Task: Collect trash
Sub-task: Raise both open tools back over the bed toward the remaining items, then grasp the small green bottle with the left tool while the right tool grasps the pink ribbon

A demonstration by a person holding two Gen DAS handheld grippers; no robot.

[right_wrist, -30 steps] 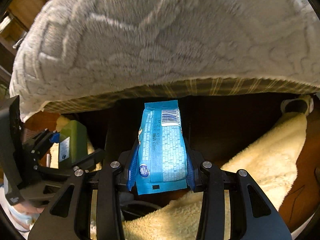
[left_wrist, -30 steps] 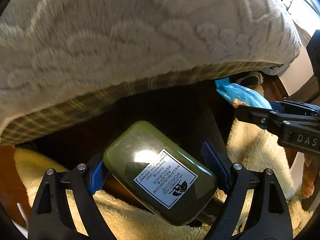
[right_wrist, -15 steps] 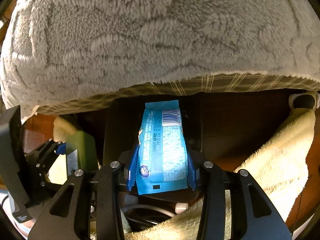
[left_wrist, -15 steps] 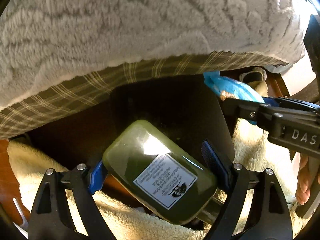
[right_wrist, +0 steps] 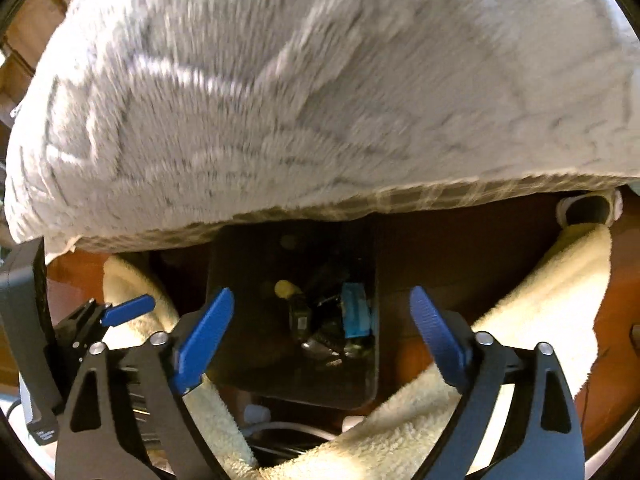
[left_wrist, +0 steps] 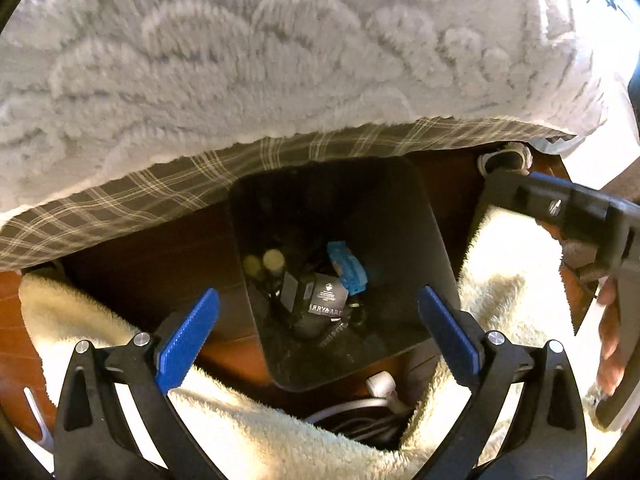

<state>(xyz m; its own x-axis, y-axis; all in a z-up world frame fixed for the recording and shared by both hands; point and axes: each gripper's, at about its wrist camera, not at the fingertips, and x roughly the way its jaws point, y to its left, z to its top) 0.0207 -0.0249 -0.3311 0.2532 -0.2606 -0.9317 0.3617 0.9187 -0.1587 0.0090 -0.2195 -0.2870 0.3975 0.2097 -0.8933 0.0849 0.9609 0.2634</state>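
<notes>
A black trash bin (left_wrist: 424,236) stands on the brown floor under the bed's edge; it also shows in the right wrist view (right_wrist: 248,264). Inside it lie the blue wrapper (left_wrist: 347,268), dark packaging with white print (left_wrist: 326,300) and other trash. The wrapper also shows in the right wrist view (right_wrist: 355,312). The green bottle is hard to make out among the dark things. My left gripper (left_wrist: 318,336) is open and empty above the bin. My right gripper (right_wrist: 322,328) is open and empty above the bin too.
A grey fluffy blanket (left_wrist: 260,60) with a plaid underside hangs over the bin. A cream fleece throw (left_wrist: 500,280) lies on both sides of it. White cables and a plug (left_wrist: 380,388) lie on the floor by the bin's near side.
Both grippers opened. The green bottle left the left gripper and the blue wrapper left the right gripper; the wrapper now lies in the bin.
</notes>
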